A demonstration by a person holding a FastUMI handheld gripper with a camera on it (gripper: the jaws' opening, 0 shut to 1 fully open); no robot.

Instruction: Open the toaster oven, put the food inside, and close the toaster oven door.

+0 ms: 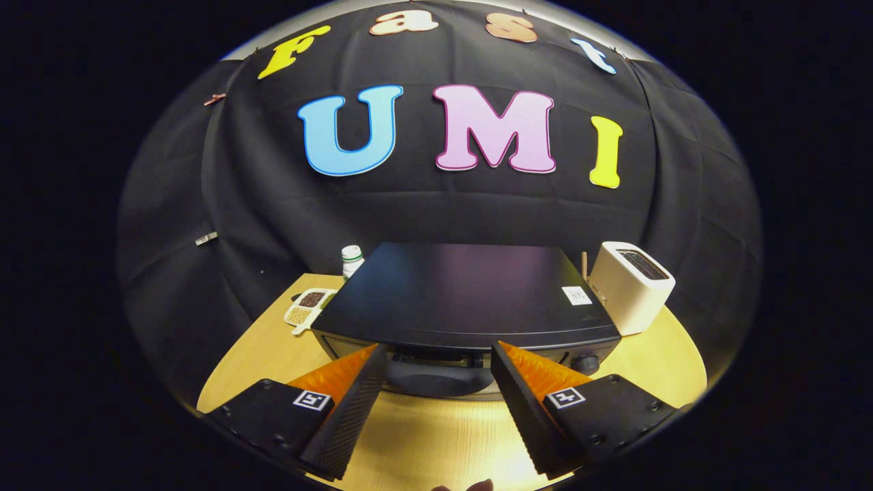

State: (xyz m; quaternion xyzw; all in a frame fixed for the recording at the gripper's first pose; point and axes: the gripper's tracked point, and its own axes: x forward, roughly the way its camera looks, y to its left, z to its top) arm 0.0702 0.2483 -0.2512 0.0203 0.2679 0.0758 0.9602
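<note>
A black toaster oven (464,290) stands on the round wooden table (436,436), seen from above its top. Its door (436,375) faces me, low between my fingertips; I cannot tell whether it is closed. My gripper (436,351) hovers above and in front of the oven's front edge, open, with nothing between the black ridged fingers (354,409). The fingertips reach about level with the oven's top front edge. I see no food item that I can pick out as the task's own.
A white pop-up toaster (631,286) stands right of the oven. To the oven's left lie a small white divided dish (308,307) holding grains and a white bottle (351,260) with a green band. A knob (585,363) shows at the oven's front right.
</note>
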